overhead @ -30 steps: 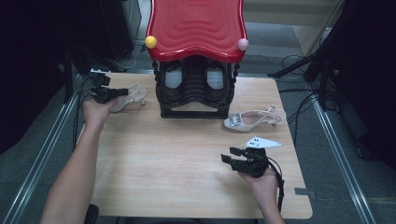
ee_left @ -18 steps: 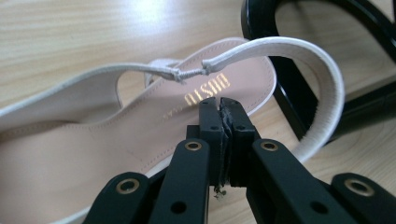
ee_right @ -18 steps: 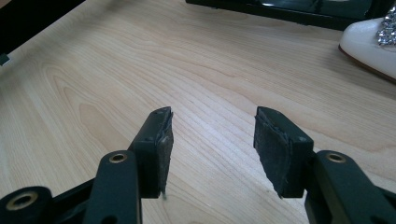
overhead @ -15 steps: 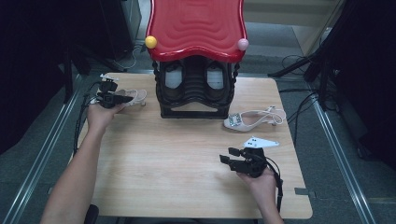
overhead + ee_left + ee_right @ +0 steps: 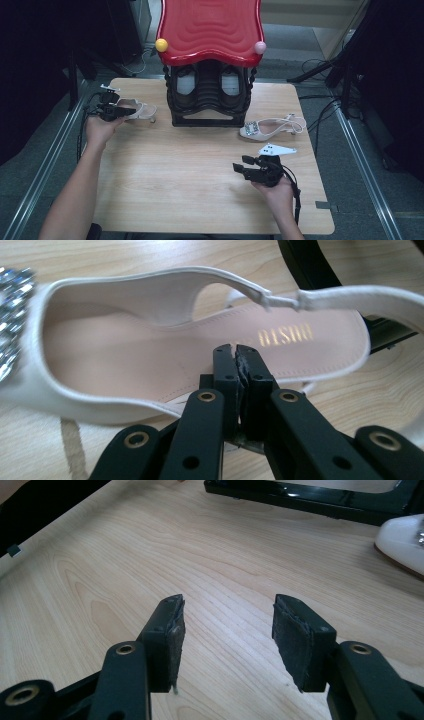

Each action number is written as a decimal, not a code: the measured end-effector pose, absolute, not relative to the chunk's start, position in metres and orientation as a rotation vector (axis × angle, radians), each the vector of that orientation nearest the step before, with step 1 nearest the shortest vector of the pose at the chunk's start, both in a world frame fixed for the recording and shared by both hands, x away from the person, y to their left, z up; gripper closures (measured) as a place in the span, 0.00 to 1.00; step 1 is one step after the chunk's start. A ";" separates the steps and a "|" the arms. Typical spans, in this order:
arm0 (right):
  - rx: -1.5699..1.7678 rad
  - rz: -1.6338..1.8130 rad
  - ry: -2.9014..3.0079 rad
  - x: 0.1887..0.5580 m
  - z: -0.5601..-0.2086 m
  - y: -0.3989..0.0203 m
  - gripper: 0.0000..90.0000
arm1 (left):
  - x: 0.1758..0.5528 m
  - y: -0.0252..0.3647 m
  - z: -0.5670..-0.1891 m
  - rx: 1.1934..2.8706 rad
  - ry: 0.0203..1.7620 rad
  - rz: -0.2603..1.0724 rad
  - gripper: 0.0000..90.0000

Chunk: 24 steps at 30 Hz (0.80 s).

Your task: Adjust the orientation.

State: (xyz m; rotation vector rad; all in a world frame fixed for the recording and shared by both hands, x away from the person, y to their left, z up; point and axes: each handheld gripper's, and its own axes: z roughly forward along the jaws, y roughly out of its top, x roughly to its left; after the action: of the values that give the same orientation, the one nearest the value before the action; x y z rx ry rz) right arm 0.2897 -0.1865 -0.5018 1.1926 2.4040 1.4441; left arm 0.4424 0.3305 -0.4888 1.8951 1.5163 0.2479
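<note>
2 pale slingback shoes flank the black shoe rack with the red wavy top (image 5: 210,95). Since 1 second ago, the left gripper (image 5: 131,112), clamped on the left shoe (image 5: 140,109), has slid it slightly toward the rack's left side. Right gripper (image 5: 240,166) gapes, unmoved, on the wooden counter (image 5: 175,175) before the rack.
</note>
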 end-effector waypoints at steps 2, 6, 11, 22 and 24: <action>1.186 1.441 2.413 0.291 -0.501 -0.185 0.54 | 0.441 0.332 -0.488 1.905 1.527 0.256 0.98; 1.175 1.452 2.420 0.294 -0.501 -0.182 0.54 | 0.439 0.339 -0.486 1.931 1.545 0.263 0.98; 1.165 1.453 2.429 0.297 -0.501 -0.179 0.54 | 0.436 0.351 -0.486 1.922 1.589 0.270 0.98; 1.164 1.448 2.442 0.298 -0.502 -0.176 0.54 | 0.432 0.351 -0.477 1.913 1.575 0.288 0.91; 1.167 1.445 2.444 0.298 -0.502 -0.176 0.54 | 0.430 0.350 -0.473 1.908 1.573 0.313 0.86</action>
State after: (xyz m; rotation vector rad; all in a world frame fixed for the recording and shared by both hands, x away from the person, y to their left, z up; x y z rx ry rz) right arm 0.2979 -0.1758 -0.5018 1.1669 2.4438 1.4446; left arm 0.4301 0.3498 -0.4725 1.9076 1.5729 0.3128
